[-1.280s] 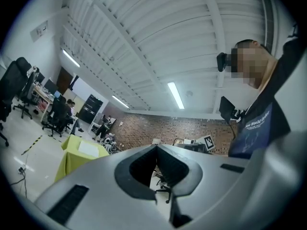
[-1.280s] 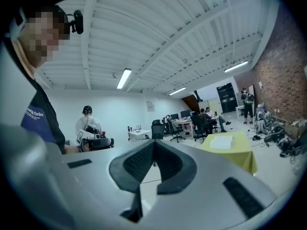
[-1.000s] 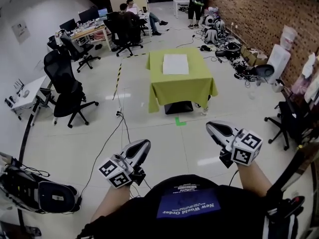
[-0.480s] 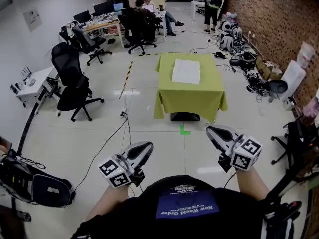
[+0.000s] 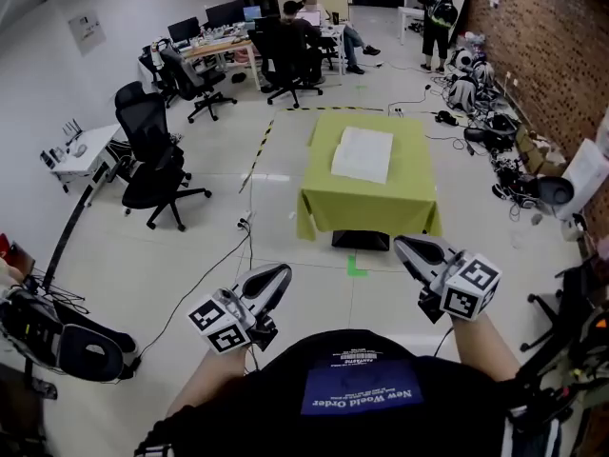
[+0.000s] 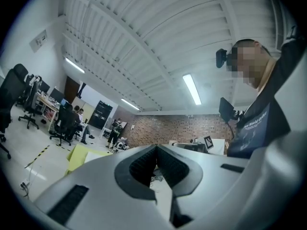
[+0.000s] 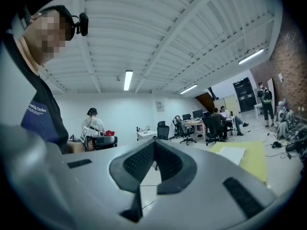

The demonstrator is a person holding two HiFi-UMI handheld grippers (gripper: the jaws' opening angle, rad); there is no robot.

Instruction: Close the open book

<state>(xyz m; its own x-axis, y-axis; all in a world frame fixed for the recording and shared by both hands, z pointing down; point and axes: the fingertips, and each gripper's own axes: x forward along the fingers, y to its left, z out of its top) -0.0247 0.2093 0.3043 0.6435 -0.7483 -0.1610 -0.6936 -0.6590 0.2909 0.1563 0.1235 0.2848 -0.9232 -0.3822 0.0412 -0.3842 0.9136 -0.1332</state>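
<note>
Lying open on table (image 5: 411, 196), book (image 5: 363, 154) — long axis away; left gripper (image 5: 278, 274), right gripper (image 5: 406, 247) jaws pressed together.

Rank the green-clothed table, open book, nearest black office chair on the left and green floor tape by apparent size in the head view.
1. green-clothed table
2. black office chair
3. open book
4. green floor tape, by far the smallest

The tape lies nearest the camera, yet the order stays clear.

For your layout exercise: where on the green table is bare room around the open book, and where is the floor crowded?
On the green table, bare cloth rings the open book, widest at its right. Cables and bags crowd along the brick wall.
</note>
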